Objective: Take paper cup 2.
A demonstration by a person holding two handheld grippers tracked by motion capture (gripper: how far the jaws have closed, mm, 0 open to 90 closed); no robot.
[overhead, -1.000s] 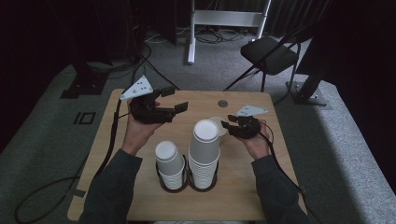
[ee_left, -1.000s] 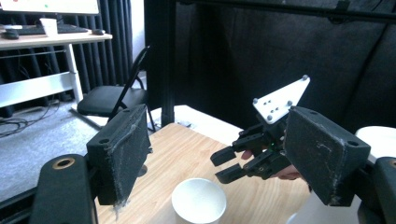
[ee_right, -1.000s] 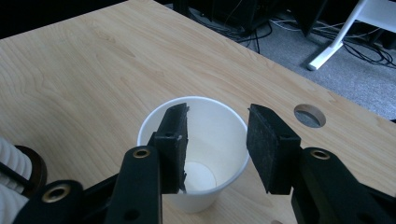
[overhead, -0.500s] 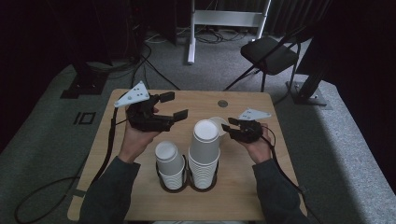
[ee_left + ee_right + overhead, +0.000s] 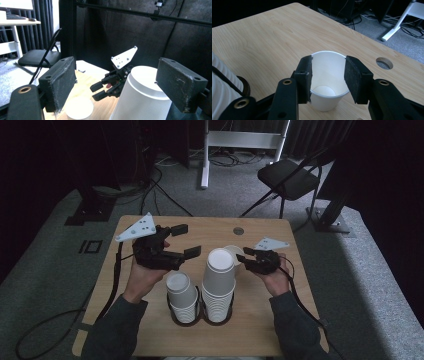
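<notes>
**Now one cup is held and the tall stack is next**

Right now the right gripper (image 5: pixel 243 255) has a loose cup (image 5: pixel 327 80) between its pads, which squeeze the cup's sides near the rim. The cup stands upright with its mouth up, just behind and to the right of the tall stack (image 5: pixel 218 285).

The left gripper (image 5: pixel 186 240) holds nothing. Its jaws have just been opening and now stand wide apart, with no cup pinched between them. It hangs above the table (image 5: pixel 150 330), behind and left of the short stack (image 5: pixel 182 296).

In the left gripper view the top of the tall stack (image 5: pixel 145 82) sits ahead, toward the right jaw. So the left gripper is the free one for the next cup. Both stacks stand straight up, mouths down, side by side in a dark holder (image 5: pixel 200 315).

There is bare wood on the far left of the table. The hole (image 5: pixel 238 230) near the back edge is one spot to stay away from.
</notes>
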